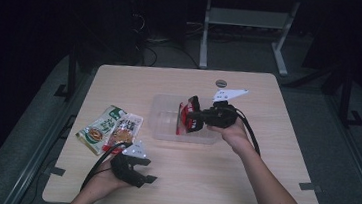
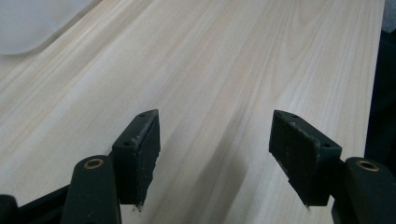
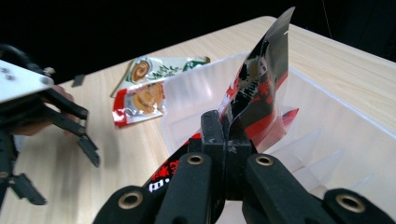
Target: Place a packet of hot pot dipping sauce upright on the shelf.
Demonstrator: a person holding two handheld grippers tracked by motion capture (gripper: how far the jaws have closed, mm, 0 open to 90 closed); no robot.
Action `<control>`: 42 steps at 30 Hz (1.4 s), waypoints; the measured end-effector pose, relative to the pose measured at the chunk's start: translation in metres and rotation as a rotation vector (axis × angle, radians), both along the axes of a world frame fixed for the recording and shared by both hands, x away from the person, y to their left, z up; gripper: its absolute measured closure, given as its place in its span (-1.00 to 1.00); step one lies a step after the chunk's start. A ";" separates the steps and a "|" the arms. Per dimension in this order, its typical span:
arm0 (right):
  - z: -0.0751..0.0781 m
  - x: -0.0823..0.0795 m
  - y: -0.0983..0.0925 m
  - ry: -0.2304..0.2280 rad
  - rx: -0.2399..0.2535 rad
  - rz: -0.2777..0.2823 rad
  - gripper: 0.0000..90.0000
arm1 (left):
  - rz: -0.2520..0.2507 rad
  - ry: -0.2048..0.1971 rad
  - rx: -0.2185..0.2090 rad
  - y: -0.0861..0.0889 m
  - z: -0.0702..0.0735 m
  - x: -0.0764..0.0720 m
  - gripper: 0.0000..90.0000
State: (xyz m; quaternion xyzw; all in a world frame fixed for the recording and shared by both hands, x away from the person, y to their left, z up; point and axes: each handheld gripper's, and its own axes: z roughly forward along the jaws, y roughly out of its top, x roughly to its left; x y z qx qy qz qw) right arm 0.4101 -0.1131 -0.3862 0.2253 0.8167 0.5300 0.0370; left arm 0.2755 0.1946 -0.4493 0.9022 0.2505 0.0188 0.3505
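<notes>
Over the clear plastic tub (image 1: 166, 126) at the middle of the bench (image 1: 211, 180), the right gripper (image 1: 191, 117) held a red-and-black packet (image 3: 254, 88), its jaws clamped on the packet's edge; the packet hung inside the tub; near the bench's front left, the left gripper (image 1: 146, 171) had its jaws apart with nothing between them; a green packet (image 1: 100, 127) and an orange packet (image 1: 125, 129) lay side by side left of the tub.

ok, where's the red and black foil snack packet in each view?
High view: red and black foil snack packet centre, over the clear plastic bin, in the right gripper.
Left gripper view: bare table.
Right gripper view: centre, clamped.
Shared landmark: the bin.
</notes>
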 end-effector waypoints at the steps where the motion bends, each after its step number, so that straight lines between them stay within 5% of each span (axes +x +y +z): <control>1: -0.001 0.001 0.001 0.004 0.000 0.000 1.00 | 0.000 -0.003 0.002 0.001 0.000 -0.001 -0.26; 21: -0.014 0.013 0.016 0.025 -0.037 -0.007 0.97 | 0.009 -0.008 0.019 0.008 0.000 -0.010 -0.26; 28: -0.011 0.010 0.013 0.025 -0.008 -0.024 0.67 | 0.008 -0.002 0.011 0.005 -0.001 -0.008 -0.26; 42: -0.001 -0.010 -0.004 0.010 -0.001 -0.079 -0.07 | -0.083 -0.014 0.025 -0.014 0.001 0.005 -0.26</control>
